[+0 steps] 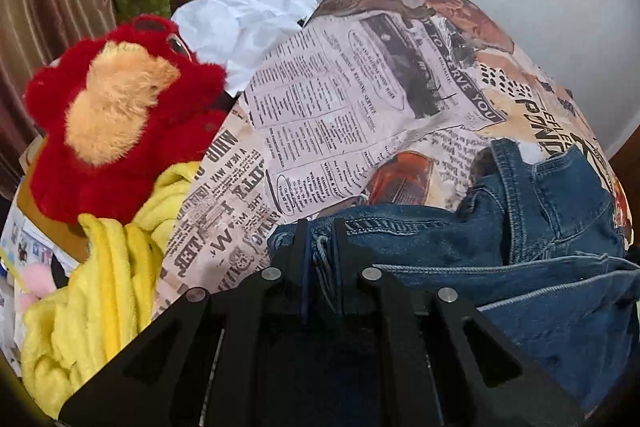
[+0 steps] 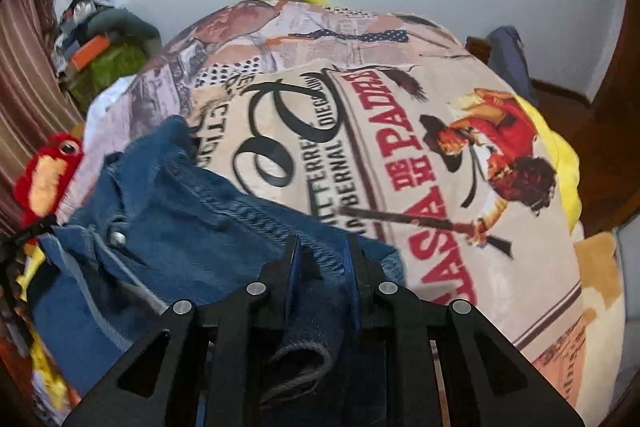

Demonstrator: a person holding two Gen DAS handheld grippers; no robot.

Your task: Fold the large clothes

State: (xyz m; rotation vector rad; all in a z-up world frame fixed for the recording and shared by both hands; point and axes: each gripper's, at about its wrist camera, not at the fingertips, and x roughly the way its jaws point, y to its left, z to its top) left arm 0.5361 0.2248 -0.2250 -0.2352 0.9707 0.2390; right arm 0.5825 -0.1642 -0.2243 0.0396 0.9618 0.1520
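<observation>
A: The fingers (image 1: 301, 247) of the left gripper (image 1: 320, 247) are clamped on a hem edge of the denim jeans (image 1: 500, 247); those of the right gripper (image 2: 323, 259) are pinched on another denim edge. Agreed?

B: Yes, cloth runs between both pairs. The jeans lie bunched on the bed, over the newspaper-print bedspread (image 1: 340, 107), toward the bed's near edge.

A: How far along is the folding?

B: Early, I'd judge. The waistband and its metal button (image 2: 117, 237) sit crumpled, and no flat fold shows. Spreading and every fold seem left.

A: Anything near?

B: A red plush toy (image 1: 120, 115) and yellow blanket (image 1: 104, 287) sit at the bed's left edge, apart from the denim.
</observation>
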